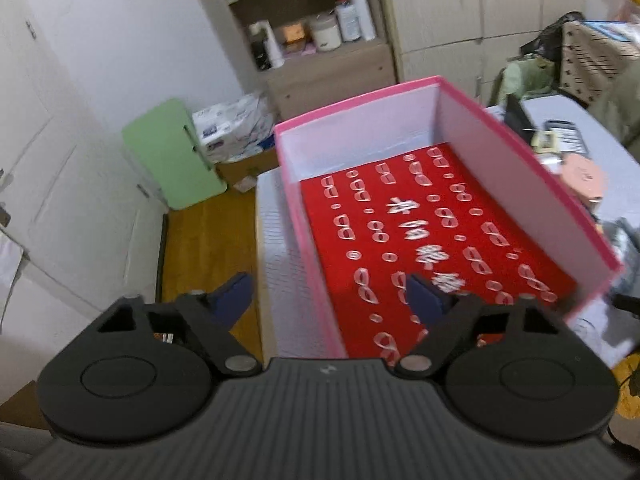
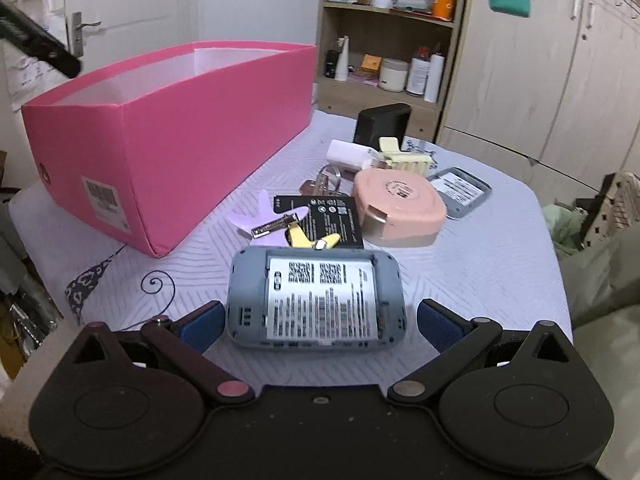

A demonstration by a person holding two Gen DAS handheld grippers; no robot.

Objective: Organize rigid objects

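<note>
**Both tongs spread; grey device between right fingers, pink box holds only a red sheet**

Left tongs (image 1: 330,300): spread wide, nothing between the blue pads. They hover above the near left wall of the pink box (image 1: 304,216). One finger is outside the box, the other over its interior. The box floor is covered by a red sheet (image 1: 420,240) printed with white marks.

Right tongs (image 2: 320,322): spread, low over the surface (image 2: 480,264). The grey device (image 2: 316,296) lies flat, label side up, between the two fingers. Gaps are visible on both sides, so no contact.

Beyond the device, on the quilted cover: a black battery (image 2: 332,212) with a yellow clip (image 2: 310,240) and a small metal connector strip (image 2: 276,226) on or against it, over a lilac star-shaped piece (image 2: 256,216). Right of these is a pink rounded case (image 2: 400,208), and behind it a second grey device (image 2: 460,192). Farther back are a white block (image 2: 348,154), a yellow hair claw (image 2: 404,156) and a black box (image 2: 380,124).

The pink box stands on the surface, left of this cluster and apart from it.
</note>
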